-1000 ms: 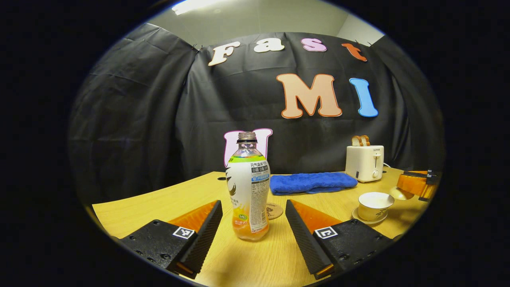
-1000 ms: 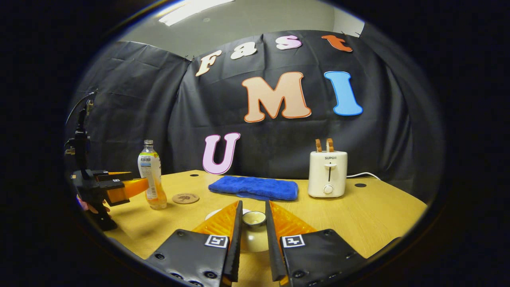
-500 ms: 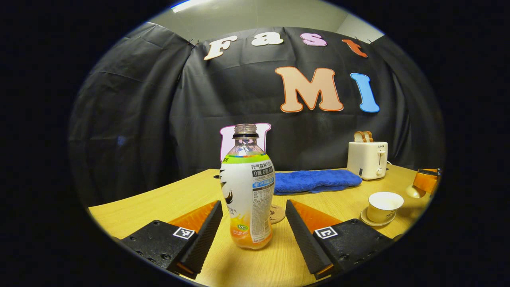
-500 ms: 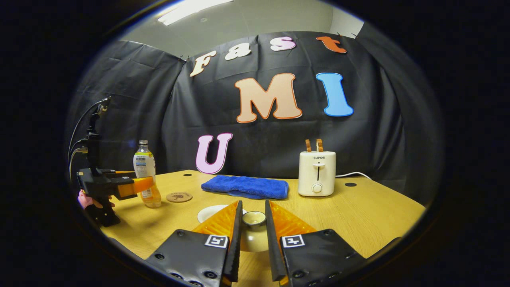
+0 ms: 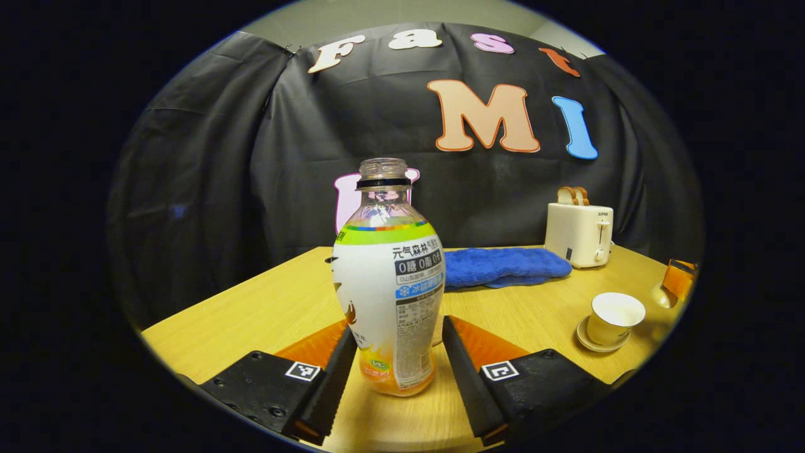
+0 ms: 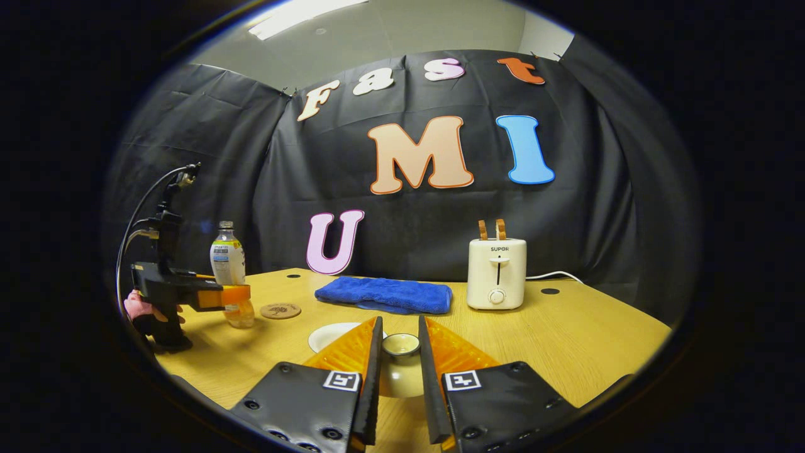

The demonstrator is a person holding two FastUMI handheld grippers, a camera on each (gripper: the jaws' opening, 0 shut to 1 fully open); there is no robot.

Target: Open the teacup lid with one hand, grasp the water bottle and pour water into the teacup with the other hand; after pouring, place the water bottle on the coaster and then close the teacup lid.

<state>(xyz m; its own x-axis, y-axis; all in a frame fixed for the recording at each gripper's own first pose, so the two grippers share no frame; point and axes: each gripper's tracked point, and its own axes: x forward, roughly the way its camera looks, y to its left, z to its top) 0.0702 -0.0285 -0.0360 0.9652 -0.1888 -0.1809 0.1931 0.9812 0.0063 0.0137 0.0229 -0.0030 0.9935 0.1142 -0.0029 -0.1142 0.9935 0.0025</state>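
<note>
Your left gripper [image 5: 393,352] has its jaws spread on either side of the water bottle [image 5: 388,277], which stands upright and uncapped on the wooden surface [image 5: 264,308]; the jaws sit close to the lower body, but you cannot tell whether they touch it yet. The bottle looks like thin plastic with little liquid left at the bottom (so likely light, easily dented, and slick over the label), so take hold at the lower body where the jaws already flank it, and squeeze gently. Your right gripper [image 6: 395,362] is pinching the teacup lid [image 6: 400,343] by its knob, just above the surface. The open teacup [image 5: 616,316] rests on its saucer to the right, and the coaster [image 6: 280,310] lies just beside the bottle. Compared with a second ago, the bottle looms larger and deeper between the left jaws, which have narrowed around it.
</note>
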